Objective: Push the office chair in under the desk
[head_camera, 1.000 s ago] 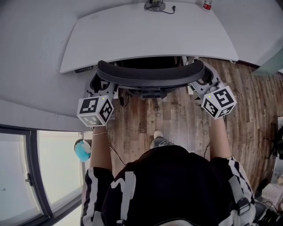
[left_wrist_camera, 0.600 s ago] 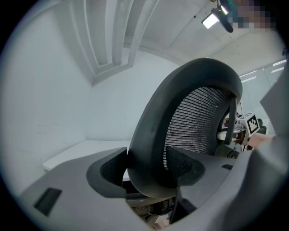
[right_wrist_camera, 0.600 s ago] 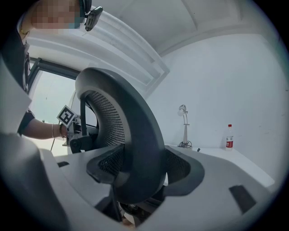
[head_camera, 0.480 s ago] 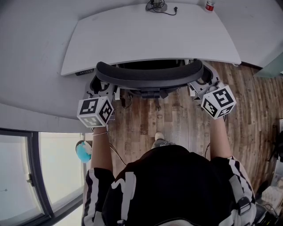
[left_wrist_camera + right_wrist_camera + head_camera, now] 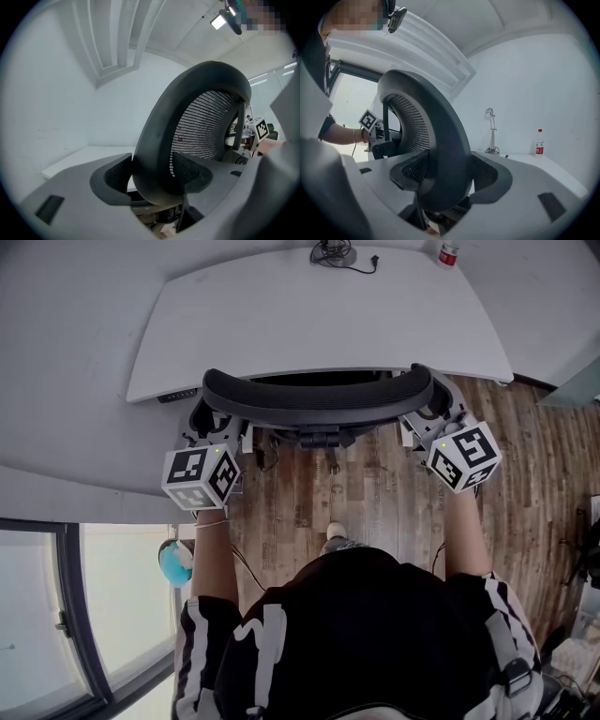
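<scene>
chair: black mesh-back office chair (image 5: 319, 397), backrest rim right at front edge of white curved-front desk (image 5: 319, 315)
L gripper (image 5: 150, 176): jaws pinch backrest rim, left end
R gripper (image 5: 443, 177): jaws pinch backrest rim, right end
desk far edge: red-label bottle (image 5: 448, 253), right corner

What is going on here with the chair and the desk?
A person holds a gripping tool in each hand. The left claw and the right claw each clamp one end of the office chair backrest rim. The backrest stands at the edge of the white desk, and the seat is out of sight beneath it.
</scene>
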`<state>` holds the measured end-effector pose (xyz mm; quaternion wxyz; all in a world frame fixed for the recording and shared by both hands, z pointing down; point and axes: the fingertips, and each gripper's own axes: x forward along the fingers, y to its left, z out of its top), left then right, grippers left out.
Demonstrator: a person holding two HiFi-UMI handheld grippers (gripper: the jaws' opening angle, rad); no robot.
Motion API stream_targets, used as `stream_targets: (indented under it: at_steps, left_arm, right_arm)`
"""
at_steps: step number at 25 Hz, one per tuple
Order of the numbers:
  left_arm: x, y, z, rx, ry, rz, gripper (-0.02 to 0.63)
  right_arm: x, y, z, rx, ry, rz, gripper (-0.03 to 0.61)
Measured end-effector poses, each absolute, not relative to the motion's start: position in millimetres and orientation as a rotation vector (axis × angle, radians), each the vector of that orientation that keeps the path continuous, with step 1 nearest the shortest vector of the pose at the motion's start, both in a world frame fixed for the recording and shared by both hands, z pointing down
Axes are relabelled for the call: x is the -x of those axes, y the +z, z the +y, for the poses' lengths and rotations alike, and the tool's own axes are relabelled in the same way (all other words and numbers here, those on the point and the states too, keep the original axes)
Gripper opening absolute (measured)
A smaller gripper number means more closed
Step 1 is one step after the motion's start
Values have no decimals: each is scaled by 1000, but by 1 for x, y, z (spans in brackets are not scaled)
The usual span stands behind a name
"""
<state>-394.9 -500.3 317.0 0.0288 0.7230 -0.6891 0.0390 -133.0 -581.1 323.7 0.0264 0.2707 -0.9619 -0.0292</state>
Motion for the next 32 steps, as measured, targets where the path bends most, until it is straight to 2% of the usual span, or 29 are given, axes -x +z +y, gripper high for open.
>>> stream_targets:
  at_steps: [32]
  left_arm:
    - [413,316,-532,-2223,95,-2160,273]
  right_arm:
    - [152,322,-617,-816,-106,-2980,272]
